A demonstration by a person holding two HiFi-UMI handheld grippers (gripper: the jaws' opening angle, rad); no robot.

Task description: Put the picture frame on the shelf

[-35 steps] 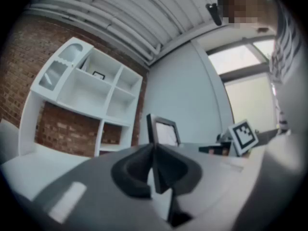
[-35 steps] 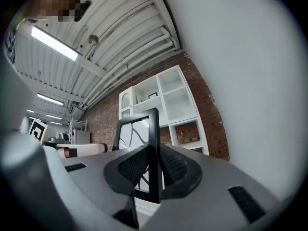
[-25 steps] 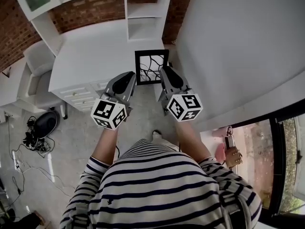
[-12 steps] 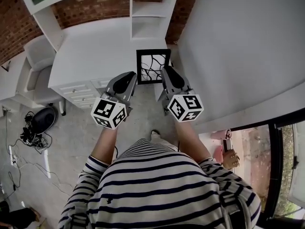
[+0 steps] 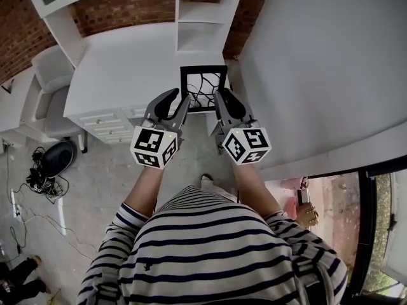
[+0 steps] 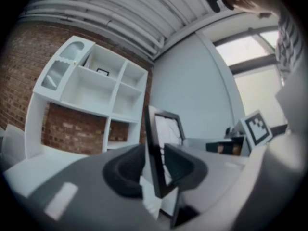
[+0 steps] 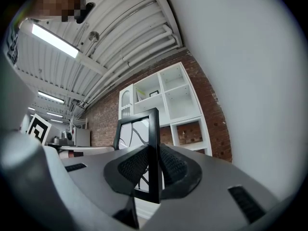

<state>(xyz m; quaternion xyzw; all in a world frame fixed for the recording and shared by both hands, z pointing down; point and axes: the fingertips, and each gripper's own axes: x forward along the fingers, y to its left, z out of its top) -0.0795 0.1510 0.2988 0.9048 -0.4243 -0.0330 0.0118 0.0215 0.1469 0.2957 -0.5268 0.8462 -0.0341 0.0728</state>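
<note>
The black picture frame [image 5: 203, 88] with a white, black-lined picture is held upright in the air, in front of the white desk [image 5: 121, 68] and below the white shelf unit [image 5: 197, 18]. My right gripper [image 5: 220, 99] is shut on its right edge; in the right gripper view the pads clamp the frame [image 7: 137, 134] at my right gripper [image 7: 153, 170]. My left gripper [image 5: 180, 100] is at the frame's left edge, its jaws opening. In the left gripper view the frame [image 6: 166, 129] stands between the spread pads of my left gripper [image 6: 153, 165], with a gap on the left pad's side.
The shelf unit [image 6: 96, 90] has several open cubbies against a brick wall; one holds a small framed picture [image 6: 102, 71]. A grey chair [image 5: 48, 100] stands left of the desk. A plain wall [image 5: 318, 62] rises close on the right. Cables [image 5: 41, 183] lie on the floor.
My left gripper was shut beside the frame's lower left corner; it has moved forward to the frame's left edge and its jaws have spread. The right gripper keeps its hold.
</note>
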